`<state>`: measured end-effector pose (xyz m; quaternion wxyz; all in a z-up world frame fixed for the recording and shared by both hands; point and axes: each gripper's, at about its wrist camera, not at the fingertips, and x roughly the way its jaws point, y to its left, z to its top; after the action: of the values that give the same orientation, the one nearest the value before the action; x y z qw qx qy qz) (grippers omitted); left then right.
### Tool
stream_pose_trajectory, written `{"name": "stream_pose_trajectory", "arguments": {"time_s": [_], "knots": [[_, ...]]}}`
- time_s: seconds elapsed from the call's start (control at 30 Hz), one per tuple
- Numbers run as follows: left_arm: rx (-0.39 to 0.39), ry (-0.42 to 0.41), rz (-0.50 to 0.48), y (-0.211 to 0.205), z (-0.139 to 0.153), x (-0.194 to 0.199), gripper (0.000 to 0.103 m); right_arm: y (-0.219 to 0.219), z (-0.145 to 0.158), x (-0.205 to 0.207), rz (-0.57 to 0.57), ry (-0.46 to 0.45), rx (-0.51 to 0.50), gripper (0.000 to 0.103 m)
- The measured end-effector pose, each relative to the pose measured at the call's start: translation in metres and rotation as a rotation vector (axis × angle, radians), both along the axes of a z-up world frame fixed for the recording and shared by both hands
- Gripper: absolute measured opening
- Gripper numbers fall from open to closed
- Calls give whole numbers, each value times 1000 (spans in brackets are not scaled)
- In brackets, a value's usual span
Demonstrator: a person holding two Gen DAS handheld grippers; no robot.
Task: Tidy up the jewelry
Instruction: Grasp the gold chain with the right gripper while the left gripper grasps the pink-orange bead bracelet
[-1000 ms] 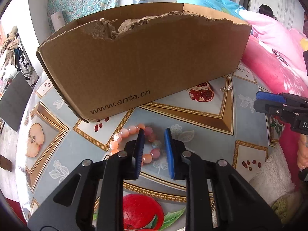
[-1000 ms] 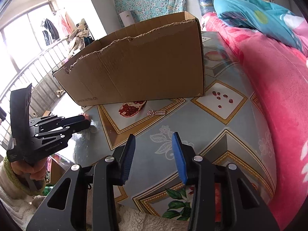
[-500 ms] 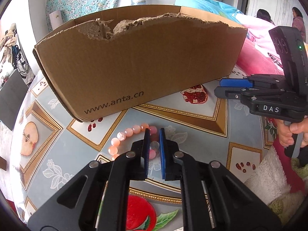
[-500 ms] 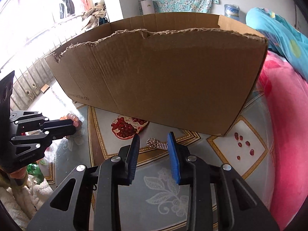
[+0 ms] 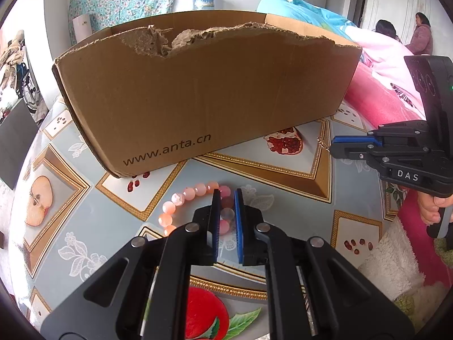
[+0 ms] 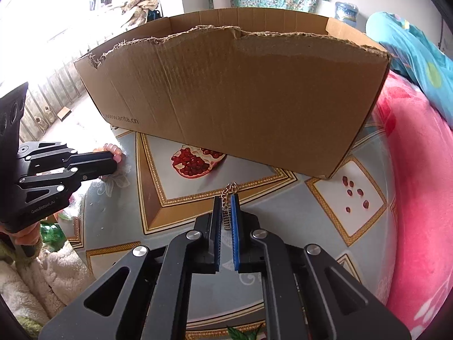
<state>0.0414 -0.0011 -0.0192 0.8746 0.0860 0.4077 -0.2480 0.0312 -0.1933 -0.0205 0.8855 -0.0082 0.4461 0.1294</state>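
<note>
A pink bead bracelet [image 5: 187, 195] lies on the patterned tablecloth in front of the cardboard box [image 5: 203, 99]. My left gripper [image 5: 226, 198] is shut on the bracelet's right side, with beads pinched between its blue pads. In the right wrist view my right gripper [image 6: 226, 201] is shut on a small metal chain pendant [image 6: 226, 215]; its chain end [image 6: 230, 188] pokes out past the fingertips. The box [image 6: 240, 93] stands just behind it. The right gripper also shows in the left wrist view [image 5: 337, 146], and the left gripper in the right wrist view [image 6: 113, 161].
The tablecloth [image 5: 283, 178] has fruit pictures and gold borders. A pink blanket [image 6: 419, 198] bounds the table on the right. A white fleece sleeve [image 5: 390, 255] lies at the table's near right edge. Two people [image 5: 407, 34] stand far back right.
My left gripper closed onto the bracelet beads. My right gripper moved forward toward the box and closed onto the chain pendant.
</note>
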Motion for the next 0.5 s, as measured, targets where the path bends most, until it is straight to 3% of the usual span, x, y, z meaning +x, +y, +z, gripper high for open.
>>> {"name": "stream_pose_trajectory", "arguments": {"time_s": [0.37,0.5], "knots": [[-17,3,-5,2,0,-1,8,-12,7,-31,-77,50,90,5],[-18,4,-7,1,0,-2,8,-8,11,-30,-58,59,67,11]]}}
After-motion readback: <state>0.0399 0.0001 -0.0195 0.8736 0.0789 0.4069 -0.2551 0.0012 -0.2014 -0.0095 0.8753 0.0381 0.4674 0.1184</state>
